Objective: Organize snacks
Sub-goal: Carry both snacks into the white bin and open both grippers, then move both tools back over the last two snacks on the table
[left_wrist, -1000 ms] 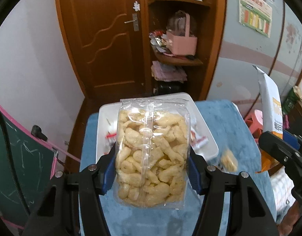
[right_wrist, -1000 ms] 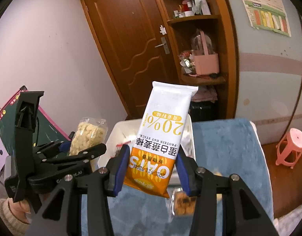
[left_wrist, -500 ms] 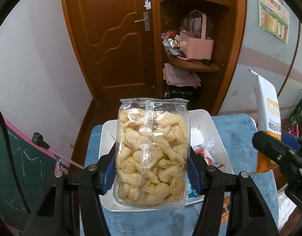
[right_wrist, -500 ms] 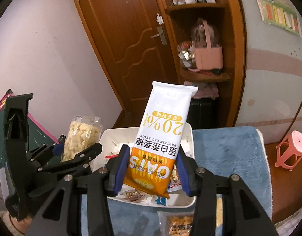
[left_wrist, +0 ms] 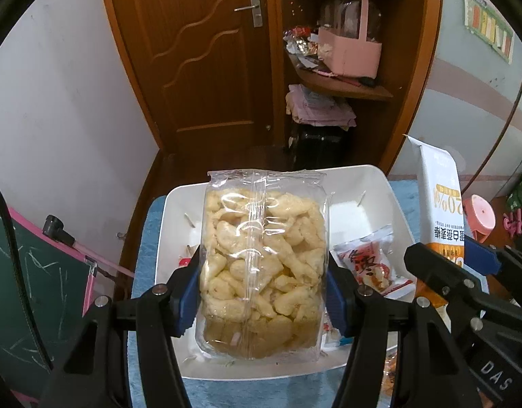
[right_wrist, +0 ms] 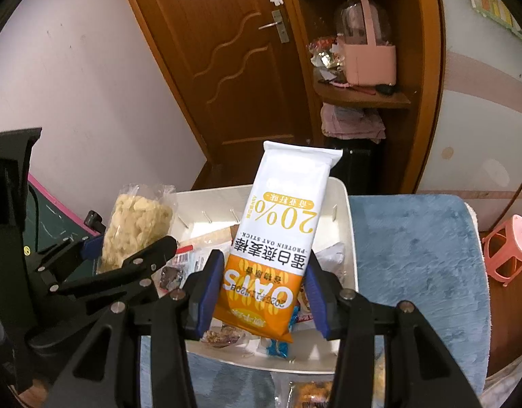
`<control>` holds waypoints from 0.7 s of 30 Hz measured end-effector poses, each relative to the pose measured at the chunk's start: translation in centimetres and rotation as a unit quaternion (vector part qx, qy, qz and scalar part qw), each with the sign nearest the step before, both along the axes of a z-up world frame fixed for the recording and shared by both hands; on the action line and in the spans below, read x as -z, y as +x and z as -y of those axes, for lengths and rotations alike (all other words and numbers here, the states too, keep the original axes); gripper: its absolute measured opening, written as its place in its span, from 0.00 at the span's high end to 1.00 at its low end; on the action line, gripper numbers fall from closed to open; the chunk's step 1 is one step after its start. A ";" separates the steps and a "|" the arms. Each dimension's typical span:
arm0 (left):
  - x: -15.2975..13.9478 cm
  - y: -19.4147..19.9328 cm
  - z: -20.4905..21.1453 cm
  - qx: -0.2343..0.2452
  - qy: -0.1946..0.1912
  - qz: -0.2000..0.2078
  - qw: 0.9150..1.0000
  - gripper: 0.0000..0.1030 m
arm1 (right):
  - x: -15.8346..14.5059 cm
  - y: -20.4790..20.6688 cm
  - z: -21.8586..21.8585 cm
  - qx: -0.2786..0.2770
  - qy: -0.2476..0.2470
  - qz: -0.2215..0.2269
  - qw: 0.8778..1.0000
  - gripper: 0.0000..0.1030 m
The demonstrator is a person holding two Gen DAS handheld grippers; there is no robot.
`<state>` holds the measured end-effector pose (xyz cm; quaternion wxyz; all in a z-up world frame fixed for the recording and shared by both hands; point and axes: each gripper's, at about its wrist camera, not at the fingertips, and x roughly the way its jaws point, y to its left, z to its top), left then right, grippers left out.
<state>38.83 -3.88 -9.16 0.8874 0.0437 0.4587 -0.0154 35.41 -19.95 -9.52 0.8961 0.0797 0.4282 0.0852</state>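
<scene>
At the far left stands a green chalkboard (left_wrist: pixel 19 272) with a pink frame. The left gripper (left_wrist: pixel 262 287) has its jaws clamped on a clear bag of pale puffed snacks (left_wrist: pixel 262 265), held upright over the left part of the white bin (left_wrist: pixel 373 176). The bin sits on a blue-covered counter (right_wrist: pixel 414 255) and holds small wrapped snacks, among them a red-and-white packet (left_wrist: pixel 370 265) lying against its right wall. To the right, the right gripper (right_wrist: pixel 261 292) has its jaws clamped on the lower end of an orange-and-white oat bar packet (right_wrist: pixel 278 238) (its print reads upside down), upright and leaning slightly right over the near part of the bin. More wrapped snacks (right_wrist: pixel 310 392) lie on the counter just near of the bin. A pink stool (right_wrist: pixel 509 248) stands on the floor at far right.
</scene>
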 end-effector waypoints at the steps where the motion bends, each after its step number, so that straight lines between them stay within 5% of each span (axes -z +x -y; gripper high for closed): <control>1: 0.1 0.1 0.1 -0.001 0.003 -0.002 1.000 0.42 | 0.3 0.2 -0.1 -0.003 -0.001 -0.004 1.000 0.53; 4: 1.0 0.5 0.0 -0.009 0.003 -0.016 1.000 0.31 | 1.1 0.5 -0.3 -0.004 -0.007 -0.016 1.000 0.53; 6: 1.3 0.6 -0.6 -0.024 -0.001 -0.018 1.000 0.10 | 1.7 0.6 -0.1 -0.005 0.003 -0.029 1.000 0.53; 7: 1.3 0.6 -1.1 -0.028 -0.011 -0.018 0.999 0.08 | 2.0 0.7 0.1 -0.006 0.010 -0.035 0.999 0.52; 11: 1.8 0.7 -2.8 -0.041 -0.045 -0.039 0.997 0.07 | 2.6 0.5 0.6 -0.007 0.033 -0.055 0.998 0.49; 21: -0.4 -2.7 -2.7 -0.028 -0.027 -0.015 0.999 0.07 | 0.7 -2.5 -0.8 -0.027 -0.007 -0.036 0.999 0.49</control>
